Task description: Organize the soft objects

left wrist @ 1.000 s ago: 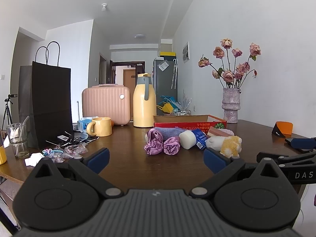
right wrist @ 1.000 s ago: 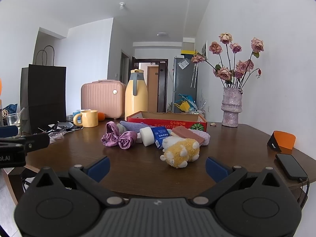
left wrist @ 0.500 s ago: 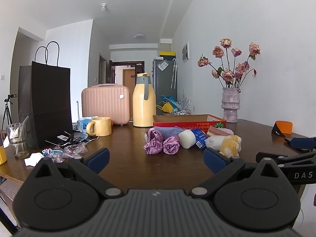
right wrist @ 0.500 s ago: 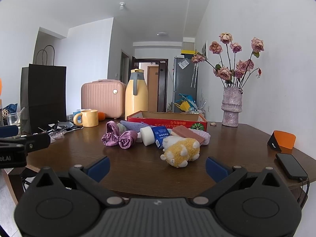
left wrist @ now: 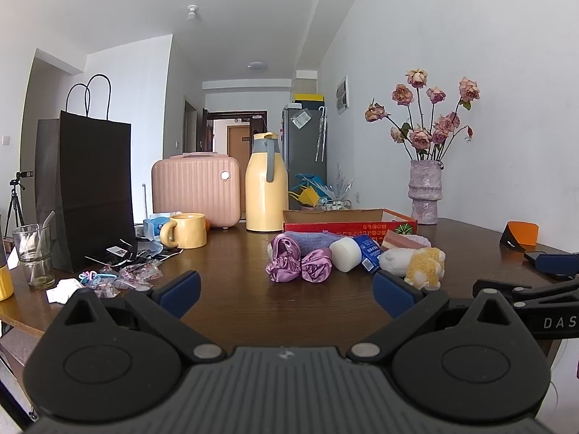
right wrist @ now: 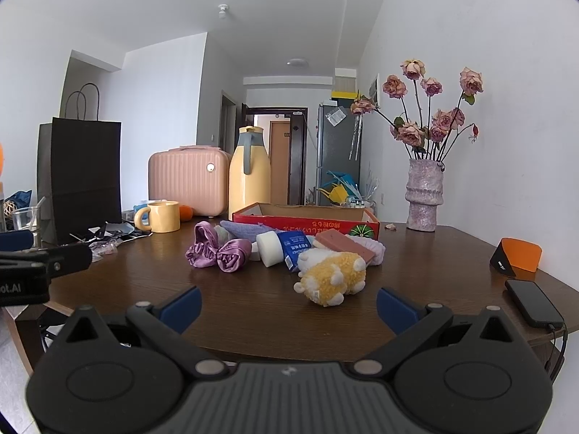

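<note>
Soft objects: a loose heap in mid-table, just in front of the red cardboard box [right wrist: 305,218]; none is in the box yet, as far as the low view shows.
Left gripper [left wrist: 286,287]: blue pads spread wide, nothing between them; it hangs short of the heap, apart from every item.
Right gripper [right wrist: 287,305]: also spread wide and empty; the yellow plush toy [right wrist: 331,275] lies just beyond its gap, not touching the pads.
Change: next to none over the last second; both views match the earlier ones almost exactly and nothing on the table has shifted.
Meaning for the task: sorting looks not yet begun; I judge this a pause before the first reach.
Plush toy axis: lying on its side, long axis slanting from near-left to far-right in the right wrist view, paws toward the camera.
Purple satin scrunchies [right wrist: 219,249]: two bunched rounds side by side, the pair's long axis across the view.
White foam roll [right wrist: 269,249]: lying down, round end toward the camera, long axis running away toward the box; its blue wrapper [right wrist: 296,244] sits on the far part.
Pink block [right wrist: 343,244]: flat on a pale fluffy item, long axis left to right, slightly tilted.
Lilac cloth pouch [right wrist: 244,227]: lying flat behind the scrunchies, against the box front.
Further out: brown table [right wrist: 253,307], yellow mug [right wrist: 161,217], phone [right wrist: 533,302] at the right edge.
</note>
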Demonstrator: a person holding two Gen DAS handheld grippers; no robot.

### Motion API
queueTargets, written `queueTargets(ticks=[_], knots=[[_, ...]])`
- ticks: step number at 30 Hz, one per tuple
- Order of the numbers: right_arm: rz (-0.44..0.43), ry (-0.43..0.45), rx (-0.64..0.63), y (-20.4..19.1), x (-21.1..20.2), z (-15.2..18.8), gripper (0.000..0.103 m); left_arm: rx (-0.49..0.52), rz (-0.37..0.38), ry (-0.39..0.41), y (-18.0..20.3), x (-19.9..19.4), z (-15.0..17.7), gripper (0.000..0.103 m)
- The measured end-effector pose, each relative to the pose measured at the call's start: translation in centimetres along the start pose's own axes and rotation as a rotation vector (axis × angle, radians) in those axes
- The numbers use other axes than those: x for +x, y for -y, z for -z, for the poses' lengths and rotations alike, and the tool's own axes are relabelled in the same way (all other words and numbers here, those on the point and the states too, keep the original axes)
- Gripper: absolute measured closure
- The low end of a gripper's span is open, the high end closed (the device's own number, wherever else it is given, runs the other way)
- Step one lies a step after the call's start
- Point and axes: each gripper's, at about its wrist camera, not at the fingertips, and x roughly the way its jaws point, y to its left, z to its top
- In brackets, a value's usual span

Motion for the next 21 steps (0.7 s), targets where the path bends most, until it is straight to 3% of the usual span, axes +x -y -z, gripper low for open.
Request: queueTargets(ticks=[11,14,21], knots=[[0.011,0.003,0.005,0.4,0.2,0.0,0.0,0.015,-0.014,0.021,0.0,0.7,-0.6,0.0],[0.032,-0.008,0.011,1.1,1.0,0.0,0.0,0.013,-0.032,0.029,0.0,1.9,-0.7,0.0],[0.06,-0.054,0.066,2.6,4.2,-0.3,0.0,-0.021,-0.059,-0.041,-0.6,6.6,-0.7,0.0]])
